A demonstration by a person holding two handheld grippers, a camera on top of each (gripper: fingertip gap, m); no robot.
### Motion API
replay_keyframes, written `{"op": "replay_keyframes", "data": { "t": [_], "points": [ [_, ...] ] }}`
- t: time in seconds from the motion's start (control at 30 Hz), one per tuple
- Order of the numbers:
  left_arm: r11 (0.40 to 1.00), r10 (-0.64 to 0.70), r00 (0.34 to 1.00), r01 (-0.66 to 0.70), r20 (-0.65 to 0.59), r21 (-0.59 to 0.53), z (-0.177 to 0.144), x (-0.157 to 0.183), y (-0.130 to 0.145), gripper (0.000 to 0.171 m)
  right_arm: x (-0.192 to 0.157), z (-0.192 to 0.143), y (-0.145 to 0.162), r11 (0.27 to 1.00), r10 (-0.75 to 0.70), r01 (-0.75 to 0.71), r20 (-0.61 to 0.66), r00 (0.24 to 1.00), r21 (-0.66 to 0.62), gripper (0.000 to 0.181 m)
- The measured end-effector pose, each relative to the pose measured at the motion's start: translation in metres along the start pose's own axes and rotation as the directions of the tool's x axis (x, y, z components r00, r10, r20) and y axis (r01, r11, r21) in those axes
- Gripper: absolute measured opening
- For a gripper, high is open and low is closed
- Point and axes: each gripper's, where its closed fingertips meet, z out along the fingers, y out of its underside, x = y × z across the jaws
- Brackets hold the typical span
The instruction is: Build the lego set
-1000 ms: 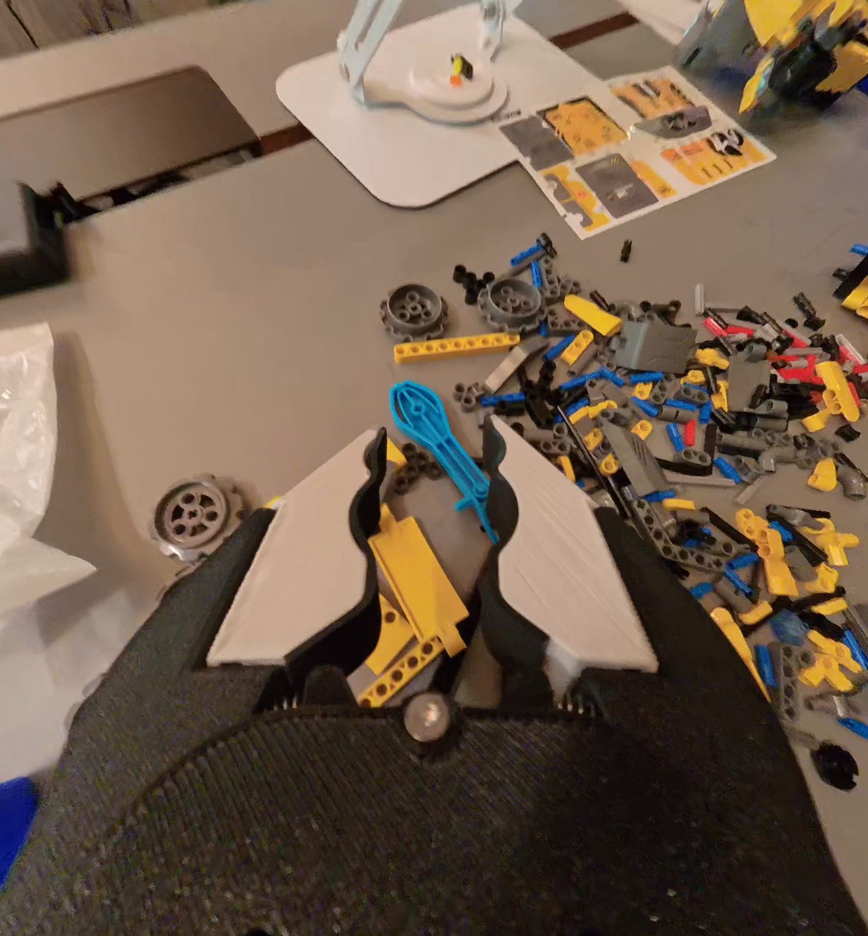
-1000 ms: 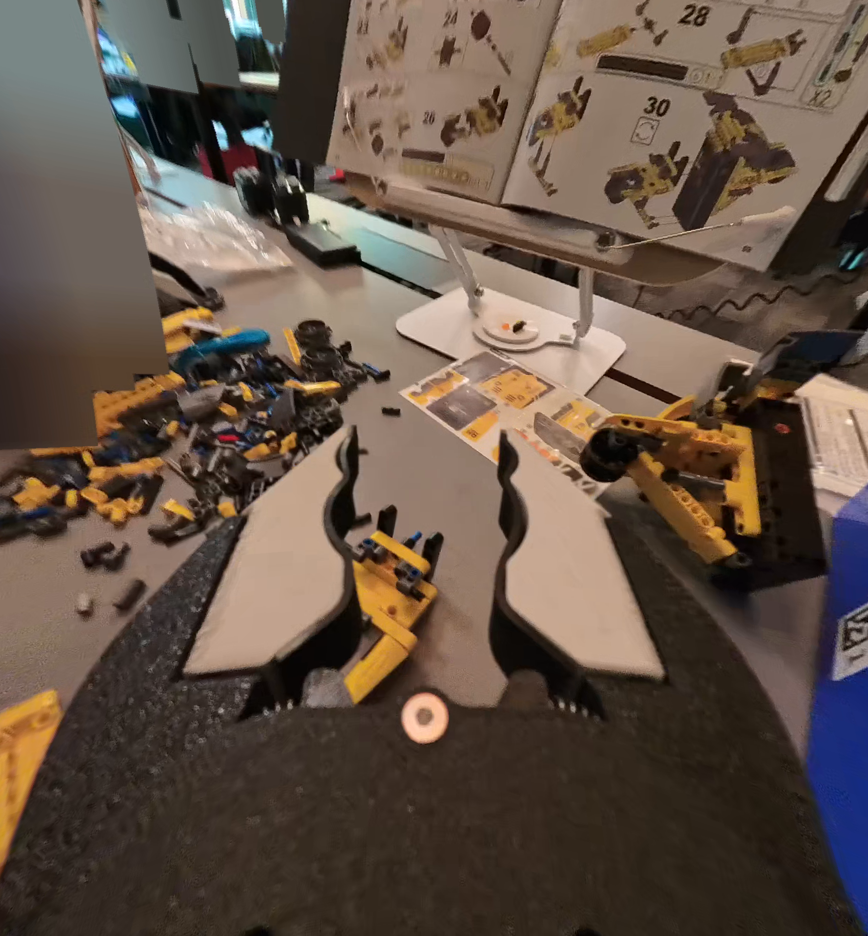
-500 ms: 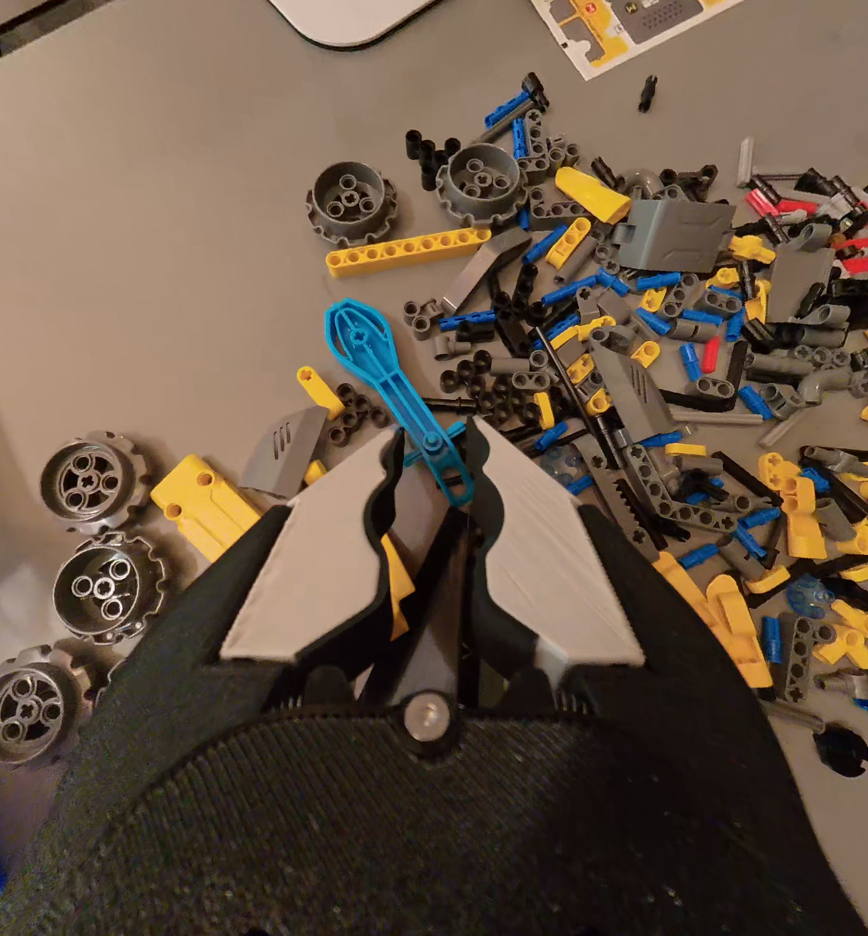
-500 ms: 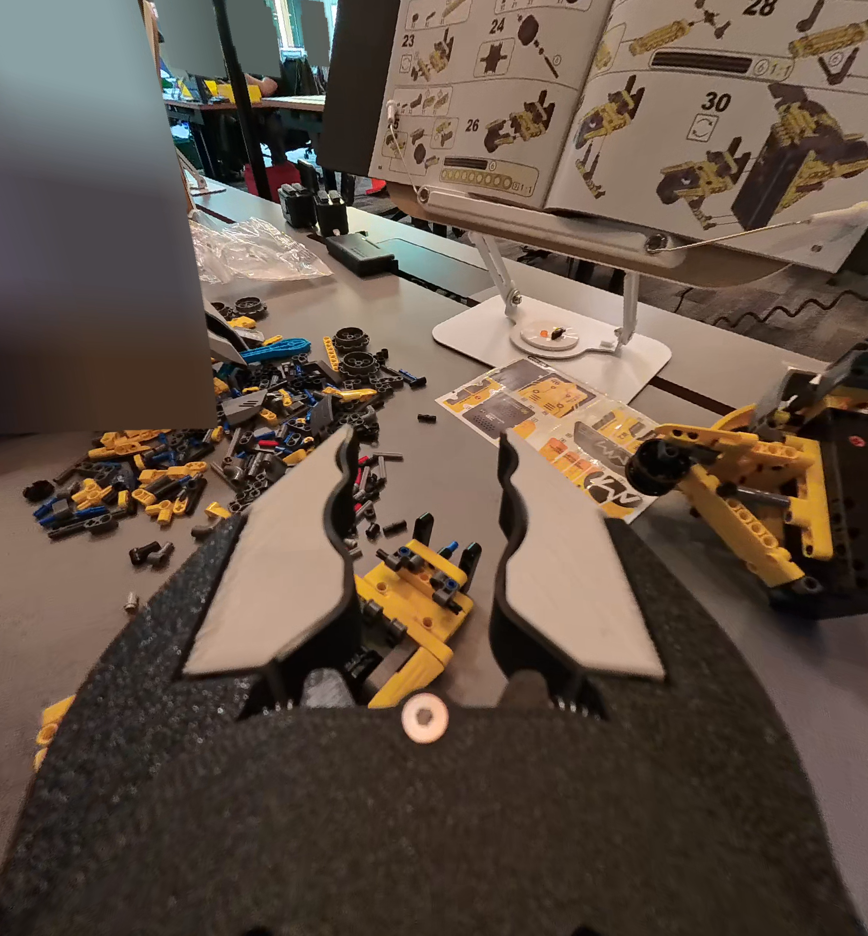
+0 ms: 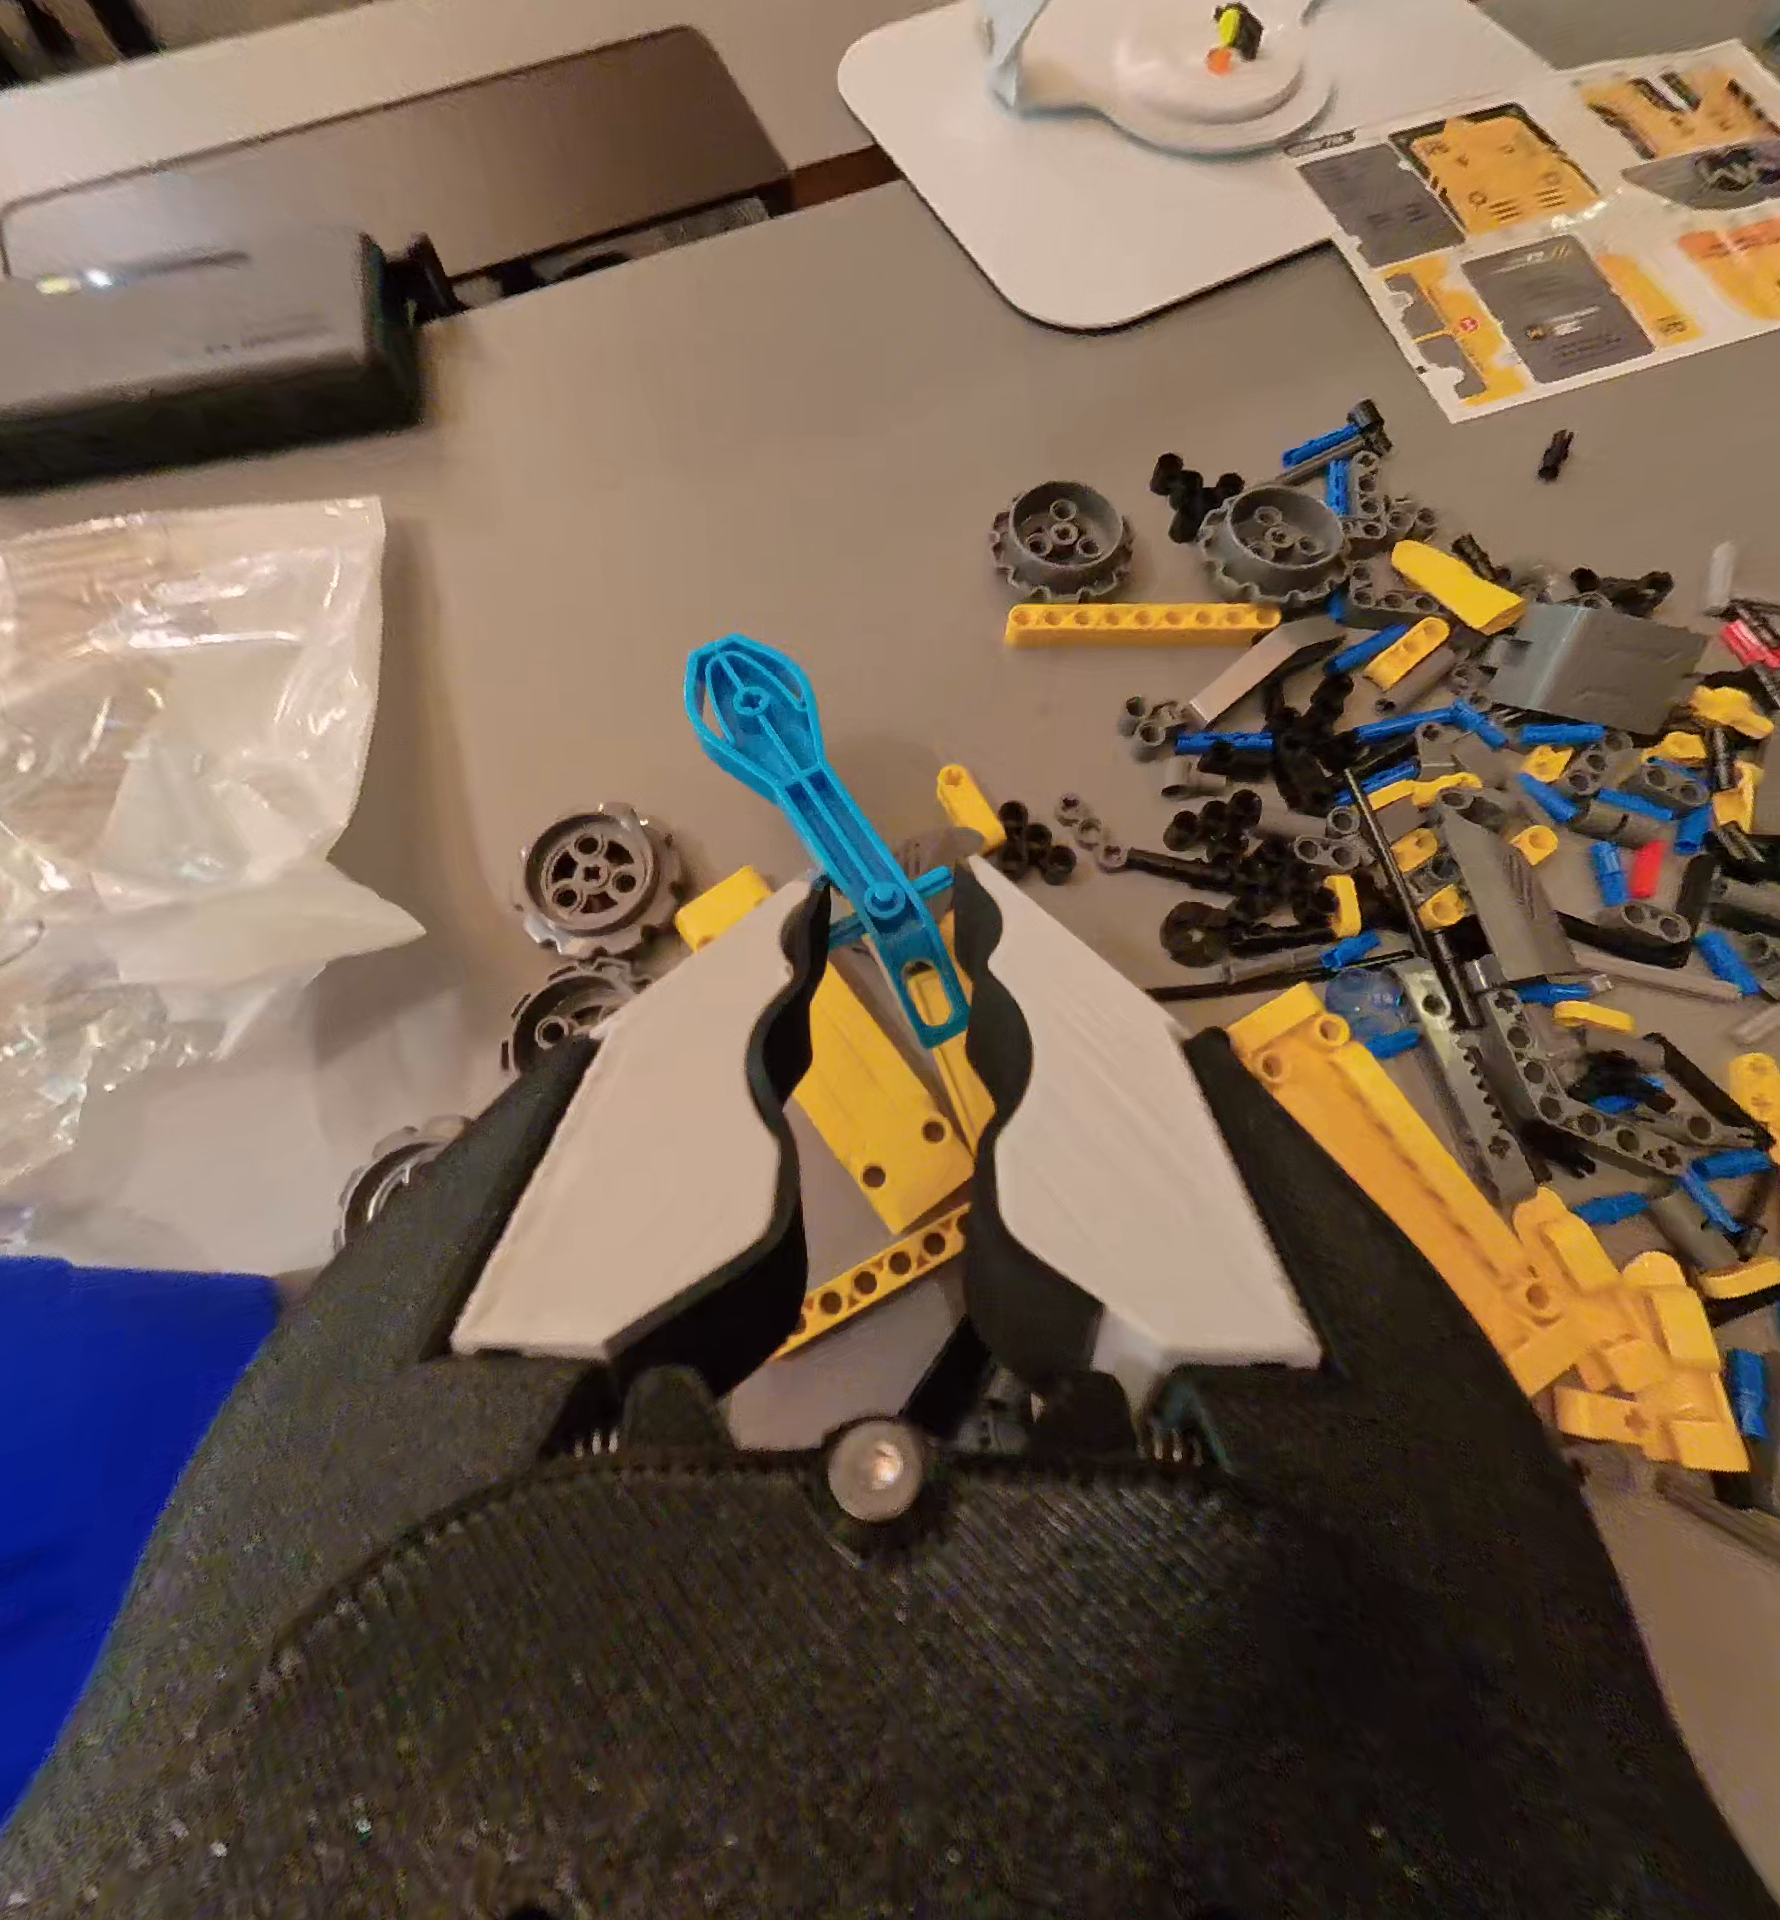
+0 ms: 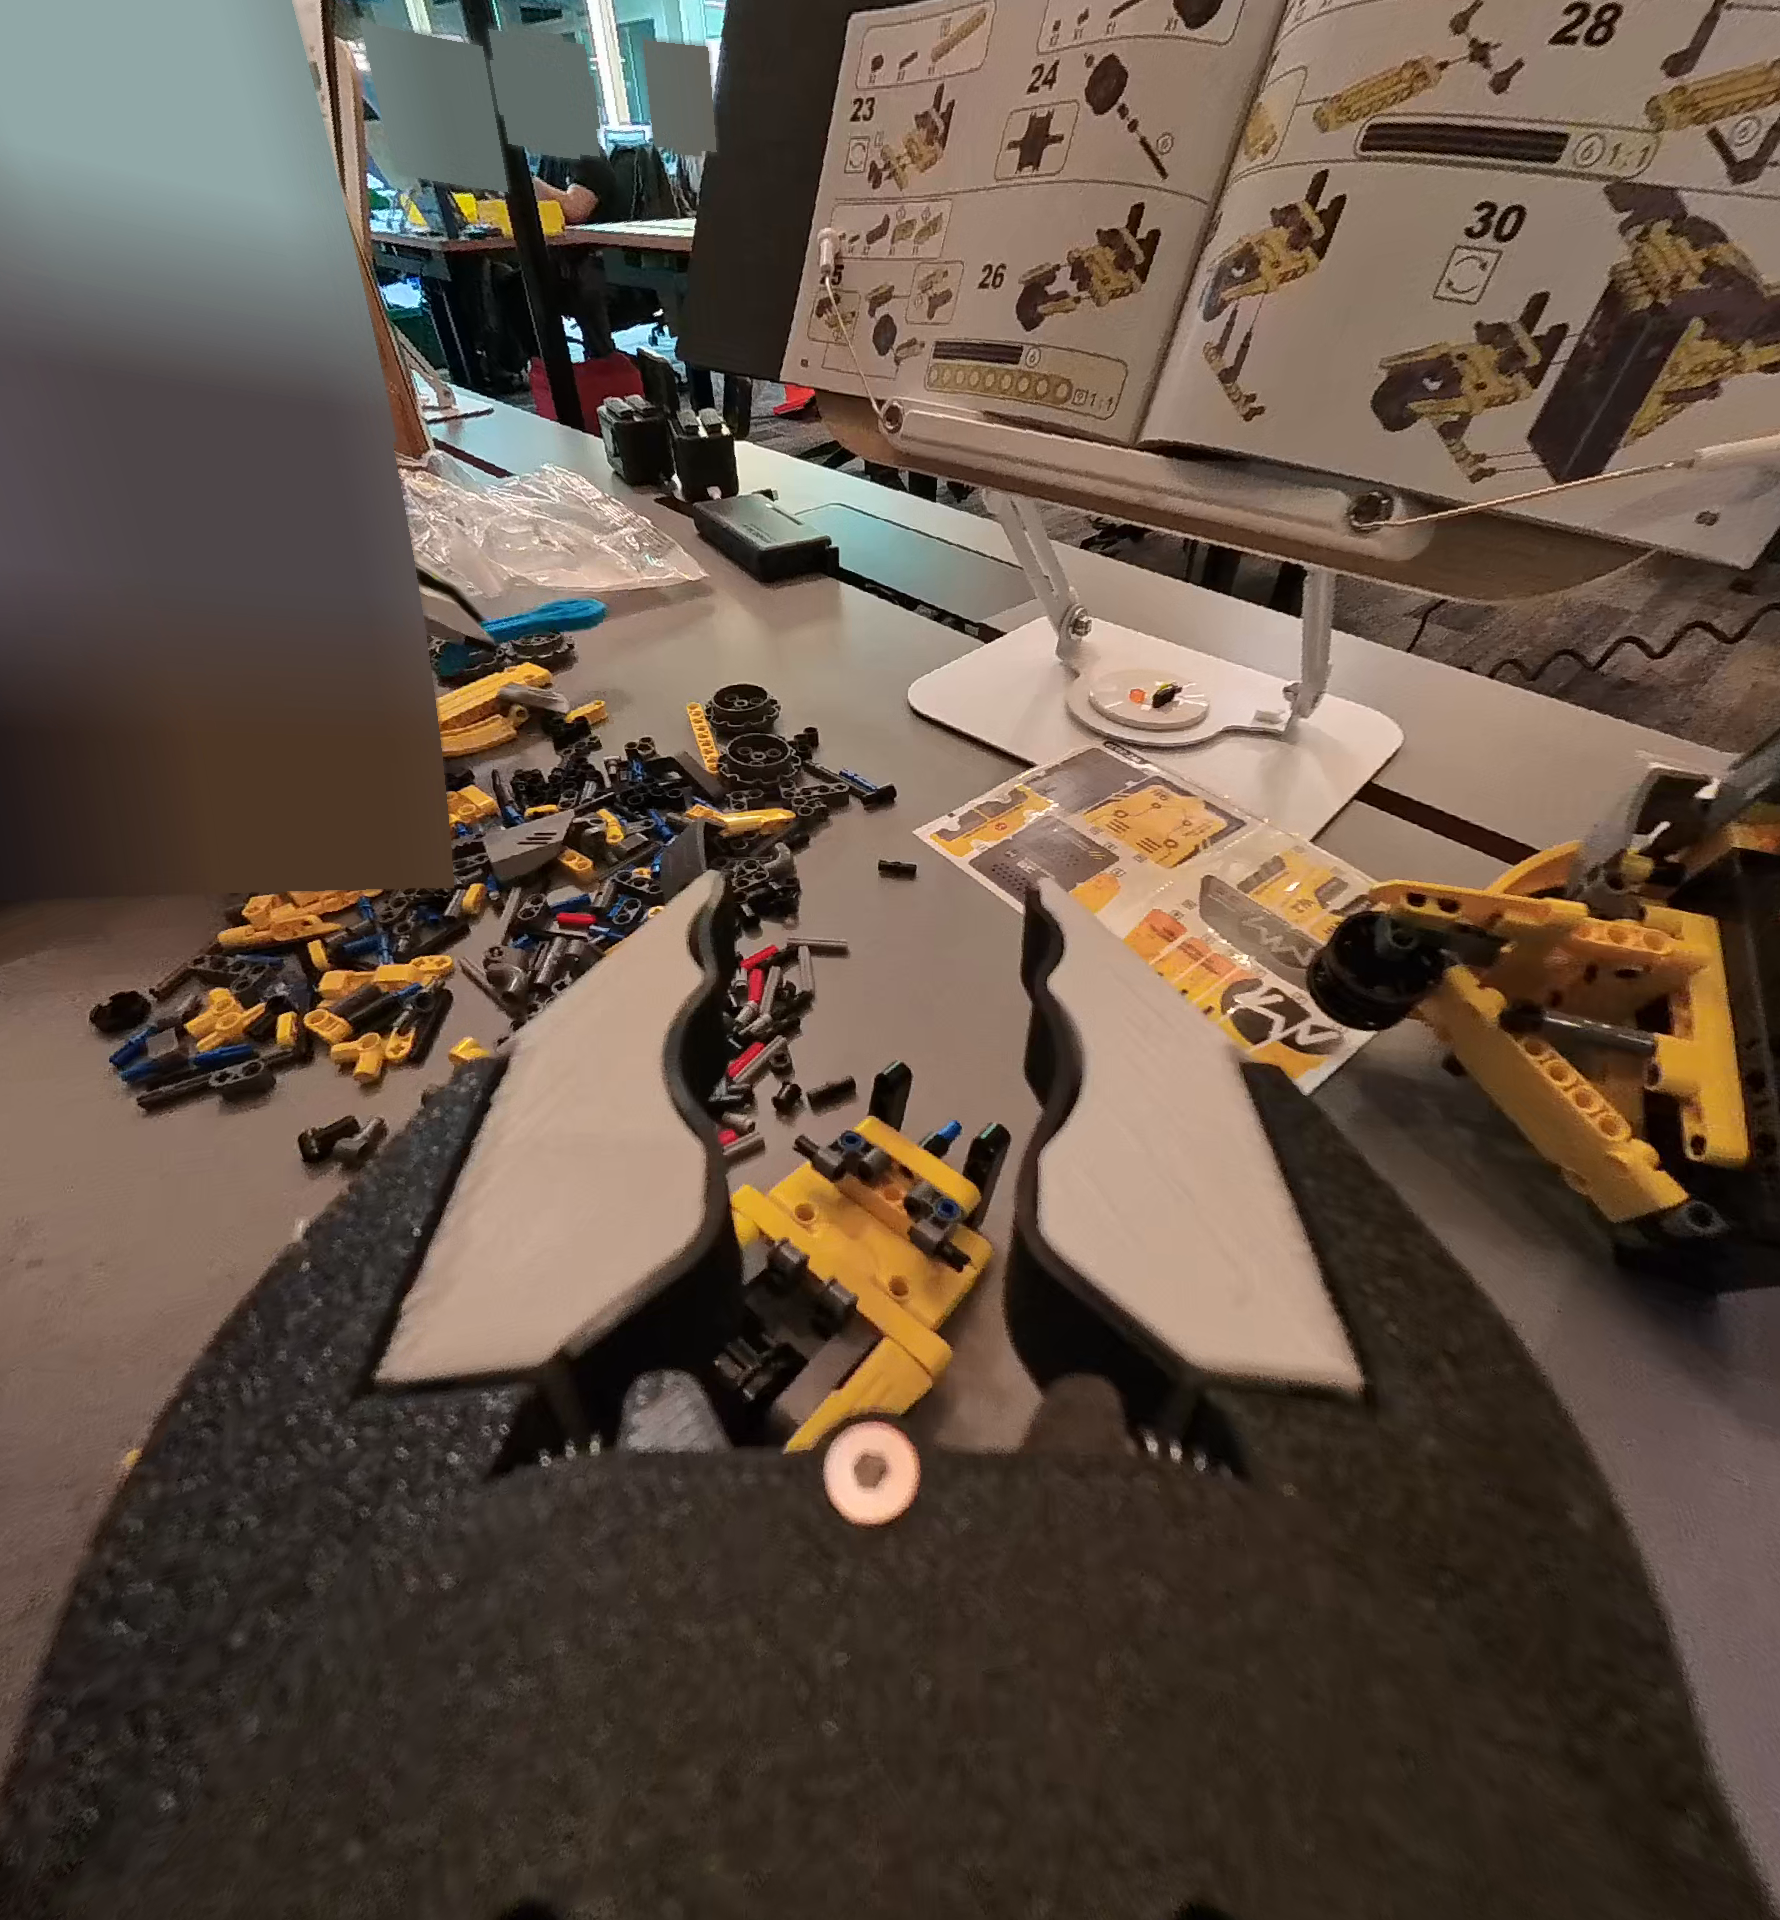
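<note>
My left gripper is shut on the lower shaft of a turquoise plastic tool and holds it raised, its oval head pointing up and away. Yellow beams lie on the grey table below the fingers. The right wrist view shows the tool at the far left, above the parts pile. My right gripper is open and low over the table. A small yellow and black sub-assembly lies between its fingers near their base, and I cannot tell if they touch it.
A pile of loose yellow, blue, black and grey parts spreads to the right, with grey wheels to the left. Clear plastic bags, a black box, a sticker sheet, a booklet stand and a part-built yellow model surround them. There is about 35 centimeters between the tips of the two grippers.
My left gripper closed on the turquoise tool and lifted it off the table, tilting back up. My right gripper stayed open over the sub-assembly and shifted slightly.
</note>
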Motion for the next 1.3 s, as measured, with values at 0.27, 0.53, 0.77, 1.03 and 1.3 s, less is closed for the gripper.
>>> {"op": "replay_keyframes", "data": {
  "t": [0.27, 0.53, 0.77, 1.03, 1.3],
  "points": [
    [0.997, -0.069, 0.993, 0.065, -0.093, -0.045, 0.002, 0.005, 0.011, 0.021, -0.002, 0.002, 0.002, 1.0, 0.0, 0.0, 0.008, 1.0, -0.007, 0.055],
    [0.996, -0.071, 0.99, 0.063, -0.125, -0.061, 0.005, 0.012, 0.013, 0.02, -0.002, 0.002, 0.002, 1.0, 0.001, -0.001, 0.007, 1.0, -0.009, 0.055],
    [0.996, -0.052, 0.993, 0.043, -0.107, -0.078, 0.007, 0.011, 0.016, 0.022, -0.002, 0.002, 0.003, 1.0, -0.002, 0.002, 0.009, 1.0, -0.014, 0.055],
    [0.999, -0.02, 0.997, 0.017, -0.072, -0.042, 0.003, 0.009, 0.009, 0.036, -0.003, 0.002, 0.003, 1.0, 0.0, 0.0, 0.01, 1.0, -0.013, 0.055],
    [0.995, 0.074, 0.994, -0.068, -0.076, 0.074, -0.002, 0.026, -0.012, 0.037, -0.004, 0.004, 0.005, 1.0, 0.0, 0.0, 0.016, 1.0, -0.019, 0.055]
  ]
}}
